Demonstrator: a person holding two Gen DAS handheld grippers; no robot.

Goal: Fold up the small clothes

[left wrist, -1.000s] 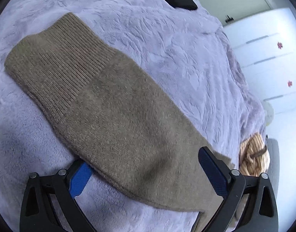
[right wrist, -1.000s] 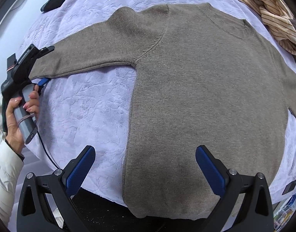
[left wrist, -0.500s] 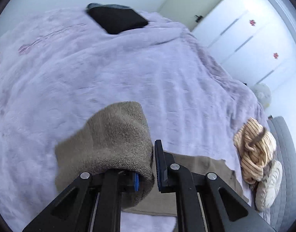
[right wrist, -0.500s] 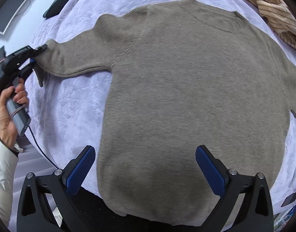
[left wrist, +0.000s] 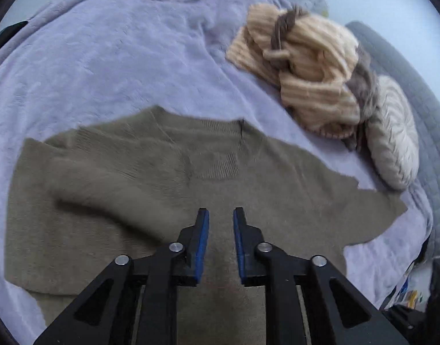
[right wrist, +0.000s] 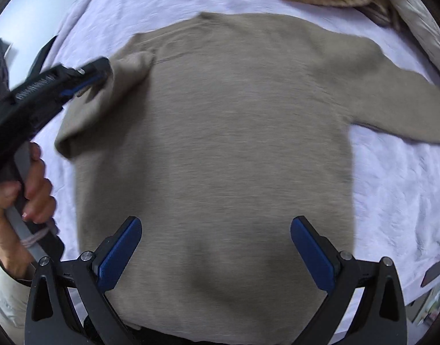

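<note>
The sweater's (left wrist: 168,201) left sleeve (right wrist: 104,109) now lies folded across its body on the bed (left wrist: 104,57) — left gripper (left wrist: 221,215) just parted, empty; right gripper (right wrist: 215,227) wide, empty. 1 sleeve left.

No wording can be made out anywhere in either view. The only lettering in sight is a short strip of pale characters along the black body of the left gripper (right wrist: 89,82), seen from the right wrist camera, and motion blur leaves it unreadable. Some colourful printed packaging (left wrist: 408,294) shows at the lower right edge of the left wrist view, too small and blurred to read.
</note>
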